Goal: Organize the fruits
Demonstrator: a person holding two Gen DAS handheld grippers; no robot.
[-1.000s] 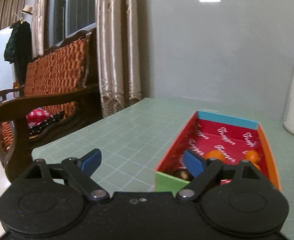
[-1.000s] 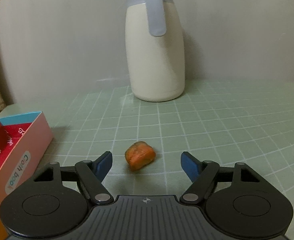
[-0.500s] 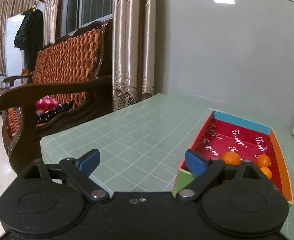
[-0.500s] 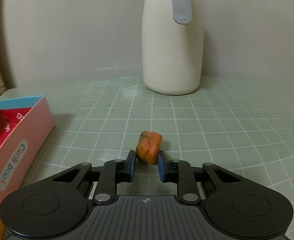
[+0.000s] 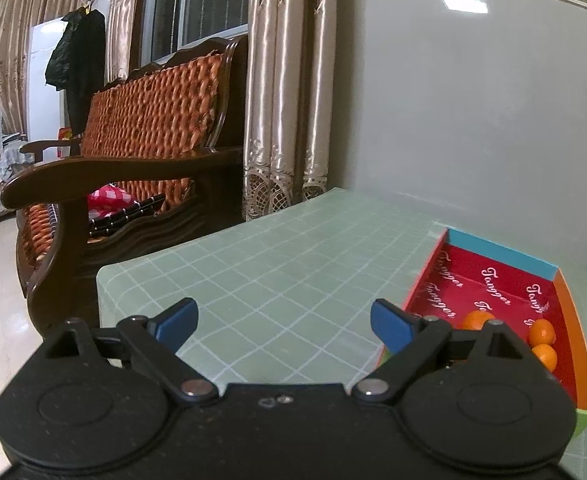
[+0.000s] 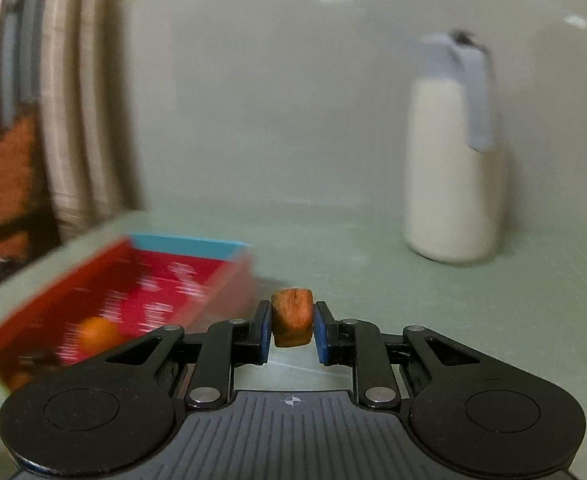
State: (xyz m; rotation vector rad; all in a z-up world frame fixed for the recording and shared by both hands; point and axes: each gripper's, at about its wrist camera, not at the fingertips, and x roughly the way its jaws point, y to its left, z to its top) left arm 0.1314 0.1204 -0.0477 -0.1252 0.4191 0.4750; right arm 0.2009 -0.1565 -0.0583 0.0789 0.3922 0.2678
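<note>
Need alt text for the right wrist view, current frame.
The right gripper is shut on a small brownish-orange fruit piece, held above a green gridded table. To its left, blurred, is an open red box with a blue end wall holding an orange fruit; a cream jug with a grey-blue handle stands at the back right.

Three small oranges [image 5: 540,330] lie in one red box [image 5: 572,320] on the table [image 5: 277,272], one brownish-orange fruit piece [image 6: 292,317] sits just right of that box, one cream jug [image 6: 451,184] stands further right, and two claws show.
</note>
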